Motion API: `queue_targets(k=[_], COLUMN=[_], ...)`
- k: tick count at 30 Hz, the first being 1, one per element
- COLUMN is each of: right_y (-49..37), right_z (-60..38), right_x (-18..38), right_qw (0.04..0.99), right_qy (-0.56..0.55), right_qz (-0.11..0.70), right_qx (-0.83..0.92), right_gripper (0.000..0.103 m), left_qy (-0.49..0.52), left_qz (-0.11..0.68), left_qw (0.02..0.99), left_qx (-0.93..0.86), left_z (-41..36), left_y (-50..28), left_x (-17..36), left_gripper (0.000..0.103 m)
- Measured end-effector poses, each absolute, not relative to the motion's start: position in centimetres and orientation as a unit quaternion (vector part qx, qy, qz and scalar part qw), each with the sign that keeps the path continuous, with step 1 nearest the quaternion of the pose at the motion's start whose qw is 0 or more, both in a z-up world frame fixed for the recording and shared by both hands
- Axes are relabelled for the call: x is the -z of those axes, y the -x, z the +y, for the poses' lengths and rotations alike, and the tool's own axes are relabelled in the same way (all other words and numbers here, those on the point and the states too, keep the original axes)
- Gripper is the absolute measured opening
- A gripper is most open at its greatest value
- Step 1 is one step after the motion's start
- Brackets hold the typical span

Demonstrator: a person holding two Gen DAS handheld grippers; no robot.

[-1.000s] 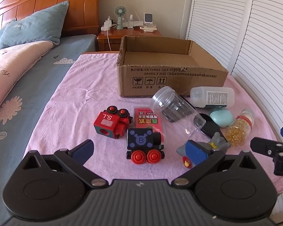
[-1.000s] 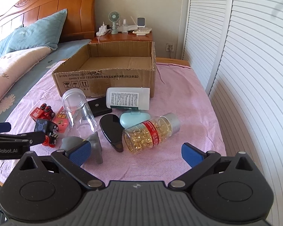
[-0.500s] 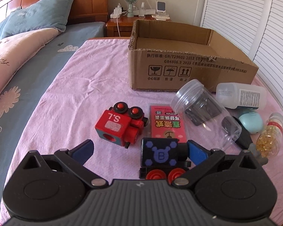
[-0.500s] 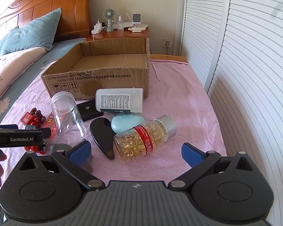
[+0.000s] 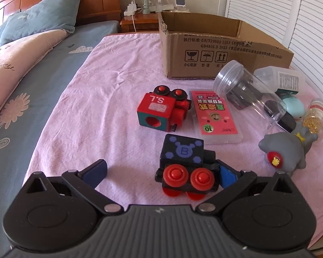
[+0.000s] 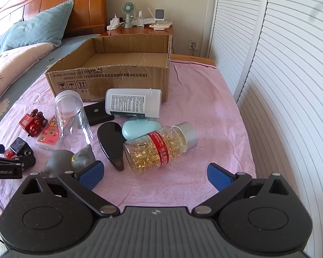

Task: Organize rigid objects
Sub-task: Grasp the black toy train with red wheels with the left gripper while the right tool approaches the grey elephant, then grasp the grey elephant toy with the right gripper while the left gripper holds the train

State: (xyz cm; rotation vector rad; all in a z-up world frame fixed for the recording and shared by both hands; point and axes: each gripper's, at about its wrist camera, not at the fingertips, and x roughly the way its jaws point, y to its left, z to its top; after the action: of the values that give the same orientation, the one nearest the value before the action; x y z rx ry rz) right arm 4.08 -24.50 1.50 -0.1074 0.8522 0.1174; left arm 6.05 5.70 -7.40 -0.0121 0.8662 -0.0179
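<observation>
Your left gripper [image 5: 161, 172] is spread wide and low over the pink cloth [image 5: 101, 99], and the black toy train [image 5: 186, 165] sits inside that gap, hard against the right-hand blue pad with open cloth between it and the left pad. That is what your next move turns on: the train lies off-centre toward the right finger, its long axis running roughly across the jaws, red wheels facing you, so closing now would likely drag it sideways unless you shift right first. It is a small blocky piece, black with a purple "B" emblem on top, lying tipped onto its side. Your left hand is clearly the nearer one; your right gripper [image 6: 156, 175], also spread and holding nothing, hovers short of the capsule bottle [image 6: 159, 147], well to the right of the train. Just beyond the train lie the red toy train [image 5: 163, 112] marked "S.L" and, beside it, the flat pink card box [image 5: 215, 117]. To the train's right sits the grey rubber figure [image 5: 286, 148]; farther right, the clear jar [image 5: 247, 95] lies on its side, with the white bottle [image 6: 133, 103] behind it. Farthest from the train stands the cardboard box [image 5: 206, 49], open-topped and apparently empty, the likely destination.
</observation>
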Motion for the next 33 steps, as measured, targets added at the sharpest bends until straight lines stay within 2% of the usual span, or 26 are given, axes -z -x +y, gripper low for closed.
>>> queue_targets(k=[10, 14, 17, 20, 21, 22, 33], right_y=[-4.1, -4.2, -4.1, -3.8, -3.7, -3.6, -4.0], right_z=[-23.6, -23.3, -23.0, -22.6, -22.5, -22.3, -18.1], right_x=[-2.0, -1.8, -1.7, -1.5, -1.5, -1.5, 0.5], right_qw=[0.909, 0.907, 0.905, 0.9, 0.899, 0.896, 0.858], right_qy=[0.06, 0.062, 0.064, 0.065, 0.065, 0.063, 0.077], right_qz=[0.406, 0.408, 0.411, 0.414, 0.415, 0.415, 0.444], right_qx=[-0.071, -0.079, -0.091, -0.116, -0.128, -0.143, -0.247], right_gripper=[0.103, 0.103, 0.103, 0.103, 0.103, 0.103, 0.103], left_qy=[-0.005, -0.031, -0.052, -0.032, -0.027, -0.028, -0.002], left_qz=[0.392, 0.373, 0.36, 0.361, 0.36, 0.357, 0.368], left_qw=[0.919, 0.925, 0.927, 0.926, 0.926, 0.928, 0.929], left_qx=[0.033, 0.059, 0.089, 0.108, 0.106, 0.103, 0.038], left_z=[6.1, 5.1, 4.3, 4.4, 4.4, 4.3, 7.3], left_y=[-5.7, -5.1, -5.0, -5.4, -5.4, -5.4, -4.6], left_x=[7.8, 7.7, 7.5, 7.3, 7.3, 7.2, 7.1], left_gripper=[0.103, 0.099, 0.085, 0.064, 0.053, 0.05, 0.05])
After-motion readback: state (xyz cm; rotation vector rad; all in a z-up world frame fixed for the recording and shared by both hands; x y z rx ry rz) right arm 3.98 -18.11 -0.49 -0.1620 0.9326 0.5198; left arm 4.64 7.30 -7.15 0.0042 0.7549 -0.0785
